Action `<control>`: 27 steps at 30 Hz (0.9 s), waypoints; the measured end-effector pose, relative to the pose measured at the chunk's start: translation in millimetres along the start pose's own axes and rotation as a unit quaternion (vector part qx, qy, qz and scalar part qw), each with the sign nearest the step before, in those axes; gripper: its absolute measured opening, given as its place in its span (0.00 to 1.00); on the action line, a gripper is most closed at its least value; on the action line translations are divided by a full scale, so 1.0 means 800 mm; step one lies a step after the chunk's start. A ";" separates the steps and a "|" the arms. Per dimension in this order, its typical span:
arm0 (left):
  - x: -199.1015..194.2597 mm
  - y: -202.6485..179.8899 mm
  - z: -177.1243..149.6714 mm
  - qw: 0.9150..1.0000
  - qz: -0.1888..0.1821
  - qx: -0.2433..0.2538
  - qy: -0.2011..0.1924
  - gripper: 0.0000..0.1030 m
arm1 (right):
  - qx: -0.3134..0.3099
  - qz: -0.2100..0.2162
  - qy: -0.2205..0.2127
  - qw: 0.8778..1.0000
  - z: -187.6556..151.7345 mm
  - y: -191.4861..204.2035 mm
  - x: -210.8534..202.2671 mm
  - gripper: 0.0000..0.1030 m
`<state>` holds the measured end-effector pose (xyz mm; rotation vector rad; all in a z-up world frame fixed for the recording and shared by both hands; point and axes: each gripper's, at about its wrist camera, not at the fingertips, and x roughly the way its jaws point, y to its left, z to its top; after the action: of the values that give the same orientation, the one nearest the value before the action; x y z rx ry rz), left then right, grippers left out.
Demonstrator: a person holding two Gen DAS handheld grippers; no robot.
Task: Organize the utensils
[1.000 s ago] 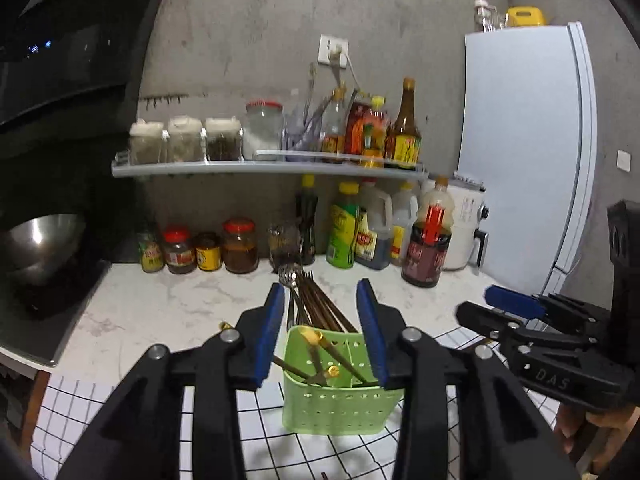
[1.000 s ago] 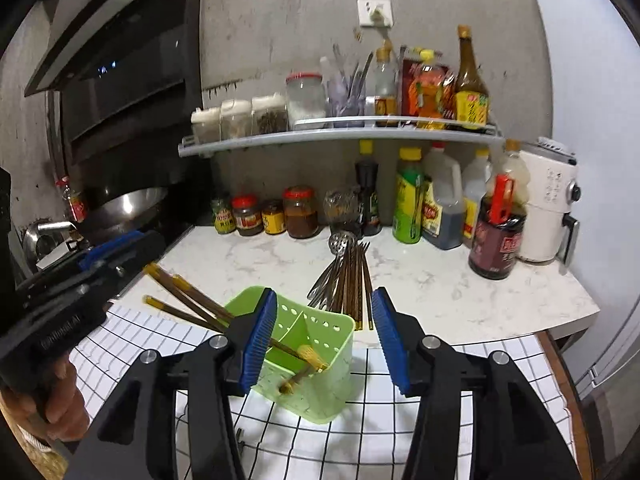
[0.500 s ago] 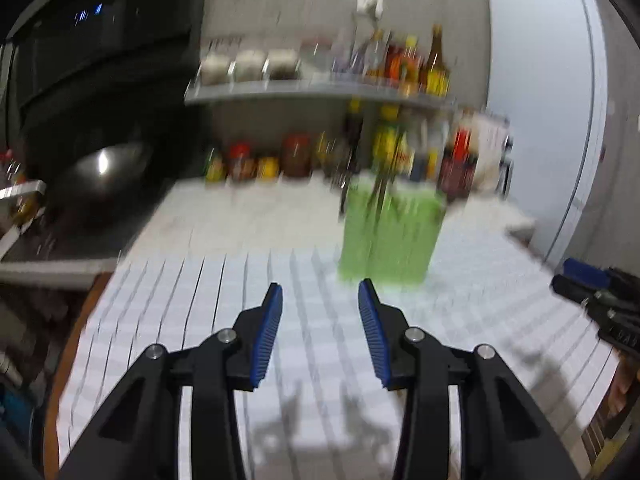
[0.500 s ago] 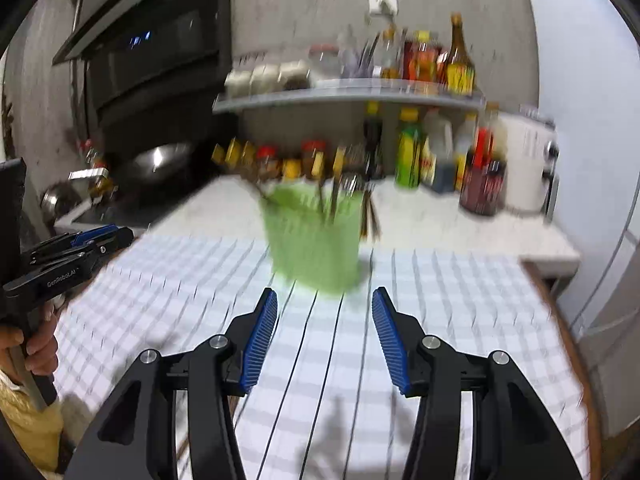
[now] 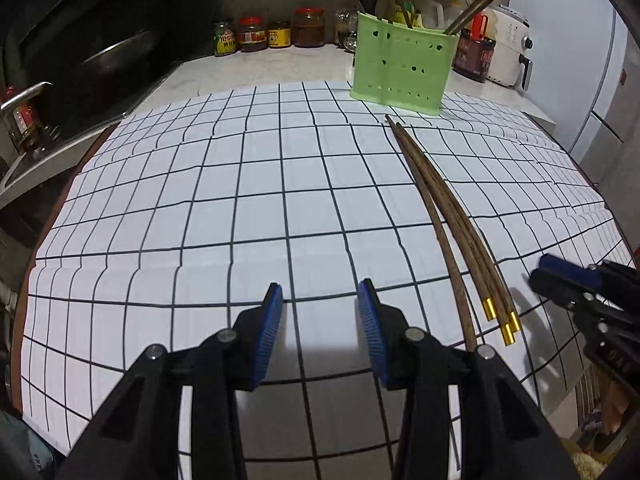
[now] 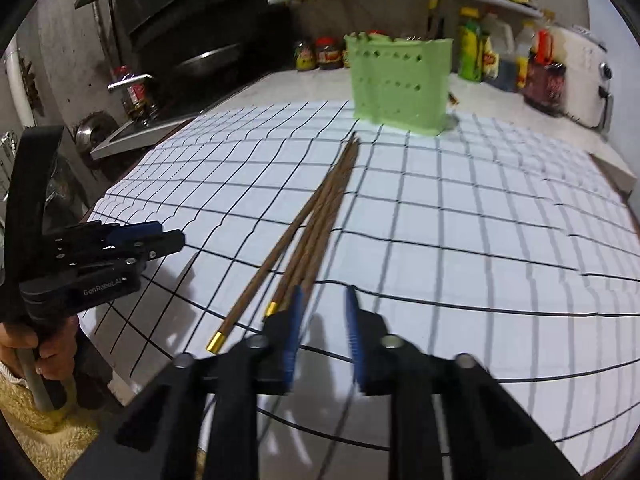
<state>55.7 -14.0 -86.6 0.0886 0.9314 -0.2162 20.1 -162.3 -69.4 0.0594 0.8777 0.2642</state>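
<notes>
Some chopsticks [image 5: 404, 16] are already stood in the green holder [image 5: 402, 64] at the tabletop's far edge. Loose chopsticks [image 6: 316, 220] remain near its front edge. The right gripper [image 6: 322, 332], its jaws just narrowed with nothing gripped, is beside their gold tips; the left gripper [image 5: 320, 332] is held open and empty.

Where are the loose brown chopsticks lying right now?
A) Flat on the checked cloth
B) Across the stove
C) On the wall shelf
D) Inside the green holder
A: the loose chopsticks lie flat on the checked cloth, their far tips short of the green holder.
</notes>
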 end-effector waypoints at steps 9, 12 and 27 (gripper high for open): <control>0.008 -0.007 0.002 1.000 -0.024 0.008 0.008 0.38 | -0.003 -0.014 0.029 0.999 0.009 0.006 0.033 0.12; 0.008 -0.015 0.003 0.999 -0.047 0.018 0.012 0.38 | -0.016 -0.026 0.034 0.999 0.012 0.008 0.037 0.12; 0.021 -0.088 0.000 0.992 -0.077 0.095 0.037 0.30 | -0.001 -0.068 0.019 0.997 -0.007 -0.039 0.015 0.07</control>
<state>50.1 -84.9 -98.9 0.2017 0.9898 -0.4464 29.7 -189.4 -87.0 -0.0074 0.9154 0.1390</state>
